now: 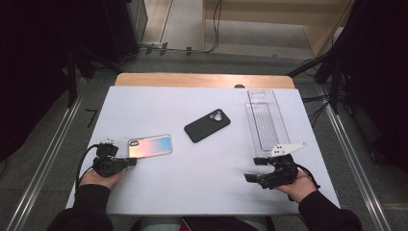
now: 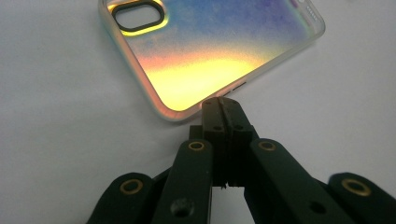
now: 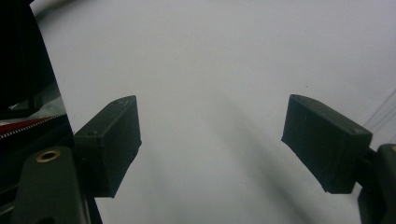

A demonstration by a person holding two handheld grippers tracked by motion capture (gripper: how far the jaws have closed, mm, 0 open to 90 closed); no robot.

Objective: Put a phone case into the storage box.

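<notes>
On the worktop (image 1: 202,168), the left tool (image 2: 219,103) is clenched empty at the near edge of the iridescent phone case (image 2: 210,51), which lies flat and not yet gripped, while the right tool (image 3: 210,140) is held released above bare surface, so nearly everything is judged left to do.

Looked over everything and honestly there's no readable text anywhere, no brand, no number, no label. The iridescent phone case (image 1: 150,146) has a plain shimmery back with no logo on it, same in the left gripper view (image 2: 205,51). The black phone case (image 1: 207,125) is blank too, and the clear plastic tray (image 1: 266,122) has no print I can make out. The white table (image 1: 202,168) is bare of markings.
</notes>
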